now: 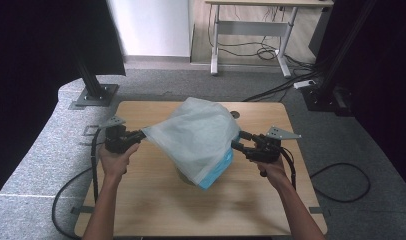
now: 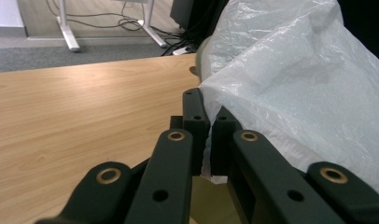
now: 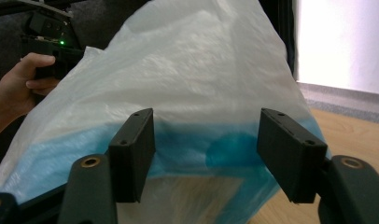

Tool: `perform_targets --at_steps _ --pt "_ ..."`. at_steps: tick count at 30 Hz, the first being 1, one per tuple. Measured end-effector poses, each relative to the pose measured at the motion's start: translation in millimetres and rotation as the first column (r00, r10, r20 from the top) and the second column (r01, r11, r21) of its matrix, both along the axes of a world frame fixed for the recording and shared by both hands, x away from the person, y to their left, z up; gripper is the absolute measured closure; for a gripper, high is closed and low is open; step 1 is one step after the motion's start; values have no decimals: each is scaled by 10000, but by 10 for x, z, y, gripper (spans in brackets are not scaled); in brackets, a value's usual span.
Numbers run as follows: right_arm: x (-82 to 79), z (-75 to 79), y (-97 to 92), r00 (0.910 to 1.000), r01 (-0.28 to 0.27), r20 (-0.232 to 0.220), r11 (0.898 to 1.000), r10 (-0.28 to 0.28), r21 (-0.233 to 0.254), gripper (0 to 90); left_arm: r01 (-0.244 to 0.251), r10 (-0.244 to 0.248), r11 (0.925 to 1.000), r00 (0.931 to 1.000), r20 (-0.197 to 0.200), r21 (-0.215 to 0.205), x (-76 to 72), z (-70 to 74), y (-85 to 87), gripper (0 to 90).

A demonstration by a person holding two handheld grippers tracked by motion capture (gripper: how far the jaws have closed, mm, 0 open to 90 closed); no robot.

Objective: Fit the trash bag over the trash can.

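A thin white plastic bag (image 1: 198, 135) with a blue lower part hangs spread above the wooden table (image 1: 156, 210). My left gripper (image 1: 141, 134) is shut on the bag's left edge; in the left gripper view its jaws (image 2: 209, 116) pinch the film of the bag (image 2: 295, 84). At the bag's right edge is my right gripper (image 1: 238, 140). In its own view the right gripper (image 3: 206, 116) is open, with the bag (image 3: 192, 70) hanging between its jaws; the pads do not press on it. A pale rounded thing (image 1: 183, 175) sits mostly hidden under the bag.
A desk frame (image 1: 251, 40) with loose cables stands on the floor beyond the table. A black post on a base plate (image 1: 93, 85) is at the back left, a power strip (image 1: 306, 84) at the back right. A small hole (image 1: 234, 114) marks the tabletop's far side.
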State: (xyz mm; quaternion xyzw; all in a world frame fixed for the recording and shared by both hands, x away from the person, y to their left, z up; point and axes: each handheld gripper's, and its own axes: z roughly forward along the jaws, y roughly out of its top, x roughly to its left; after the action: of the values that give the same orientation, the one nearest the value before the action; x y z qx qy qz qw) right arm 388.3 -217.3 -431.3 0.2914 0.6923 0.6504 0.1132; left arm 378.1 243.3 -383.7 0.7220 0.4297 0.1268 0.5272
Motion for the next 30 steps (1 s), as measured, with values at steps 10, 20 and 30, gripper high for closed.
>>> perform_targets --at_steps 10,20,30 --pt "-314 75 14 9999 -110 110 9998 109 150 300 54 -56 9999 9999 148 147 -70 27 -50 876" --pt "-611 -115 241 9995 -184 -265 9980 168 -602 180 28 -28 9999 10000 -3 143 -55 12 -73 876" --pt "-678 -98 453 9992 369 195 9901 -346 -1351 477 132 -132 9998 9999 15 116 -74 16 -88 875"
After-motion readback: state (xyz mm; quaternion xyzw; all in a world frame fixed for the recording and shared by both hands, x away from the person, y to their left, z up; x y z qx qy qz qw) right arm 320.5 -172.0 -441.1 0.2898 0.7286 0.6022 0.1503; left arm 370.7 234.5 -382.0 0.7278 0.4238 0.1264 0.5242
